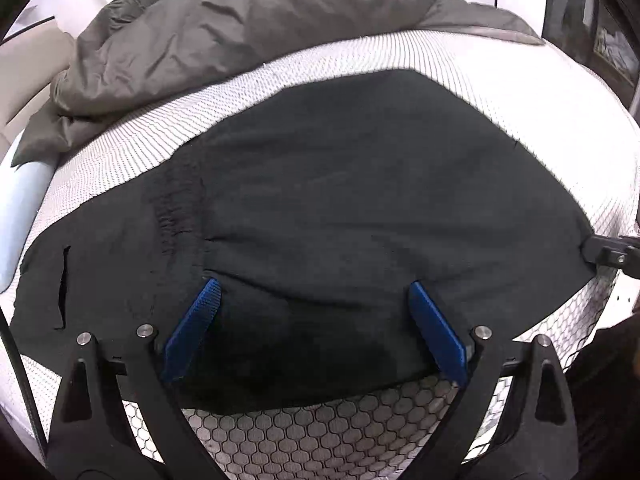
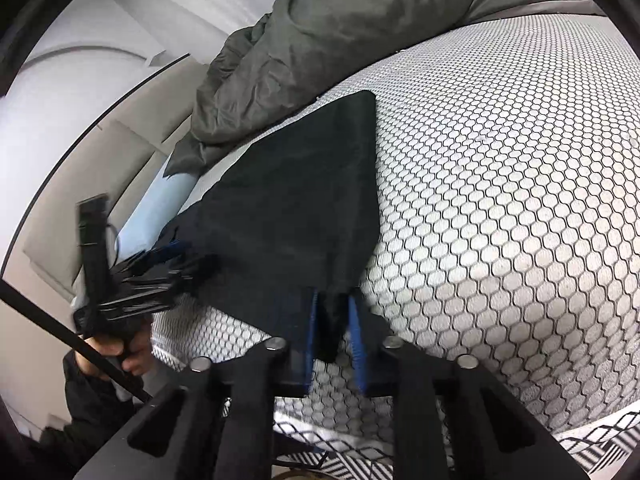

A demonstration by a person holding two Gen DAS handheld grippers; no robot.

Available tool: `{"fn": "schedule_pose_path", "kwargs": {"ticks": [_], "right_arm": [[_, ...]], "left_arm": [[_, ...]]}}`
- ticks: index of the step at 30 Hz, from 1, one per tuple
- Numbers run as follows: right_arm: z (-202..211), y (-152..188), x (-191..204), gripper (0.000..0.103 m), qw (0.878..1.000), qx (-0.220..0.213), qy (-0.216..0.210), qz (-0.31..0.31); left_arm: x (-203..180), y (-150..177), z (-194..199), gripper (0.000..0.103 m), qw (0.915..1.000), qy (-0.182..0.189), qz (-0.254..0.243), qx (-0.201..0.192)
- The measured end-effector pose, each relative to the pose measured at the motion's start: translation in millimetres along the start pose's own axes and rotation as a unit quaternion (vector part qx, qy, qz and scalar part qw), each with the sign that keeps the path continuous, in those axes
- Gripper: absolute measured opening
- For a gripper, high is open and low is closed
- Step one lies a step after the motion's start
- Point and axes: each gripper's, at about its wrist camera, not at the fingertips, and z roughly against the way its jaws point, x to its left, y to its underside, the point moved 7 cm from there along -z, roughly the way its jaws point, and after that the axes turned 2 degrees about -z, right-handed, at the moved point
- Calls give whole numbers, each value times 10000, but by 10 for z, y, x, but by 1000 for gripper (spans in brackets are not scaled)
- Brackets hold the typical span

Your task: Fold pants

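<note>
Black pants (image 1: pixel 340 200) lie flat on a bed with a white honeycomb-patterned cover (image 1: pixel 520 92). The waistband gathers show at the left in the left wrist view. My left gripper (image 1: pixel 314 304) is open, its blue pads resting over the near edge of the pants. My right gripper (image 2: pixel 334 312) is shut on a corner of the pants (image 2: pixel 296 208) at their near right end. The right gripper also shows at the right edge of the left wrist view (image 1: pixel 608 254). The left gripper, blurred, shows in the right wrist view (image 2: pixel 132 276).
A crumpled grey duvet (image 1: pixel 240 28) lies at the far side of the bed. A light blue pillow (image 2: pixel 160 208) sits at the bed's left edge beside a beige wall. The honeycomb cover (image 2: pixel 500 200) stretches to the right.
</note>
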Motion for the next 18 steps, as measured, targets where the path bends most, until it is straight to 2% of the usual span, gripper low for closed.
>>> {"fn": "schedule_pose_path", "kwargs": {"ticks": [3, 5, 6, 7, 8, 9, 15, 17, 18], "right_arm": [[-17, 79, -33, 8, 9999, 132, 48, 26], [45, 53, -34, 11, 10000, 33, -3, 21], [100, -15, -46, 18, 10000, -76, 17, -4], [133, -77, -57, 29, 9999, -161, 35, -16], [161, -146, -76, 35, 9997, -233, 64, 5], [155, -255, -86, 43, 9995, -276, 153, 54], [-19, -1106, 83, 47, 9953, -145, 640, 715], [52, -1278, 179, 48, 9948, -191, 474, 876], [138, -1366, 213, 50, 9936, -432, 454, 943]], "left_arm": [[29, 16, -4, 95, 9999, 109, 56, -24], [44, 14, 40, 95, 9998, 141, 140, -82], [50, 12, 54, 95, 9997, 150, 176, -87], [49, 5, 69, 95, 9996, 152, 203, -89], [45, -3, 101, 95, 9995, 152, 248, -120], [49, -22, 112, 95, 9993, 183, 291, -153], [51, -98, 136, 95, 9985, 336, 387, -215], [97, -102, 142, 95, 9984, 331, 399, -218], [135, -105, 146, 95, 9981, 309, 481, -227]]}}
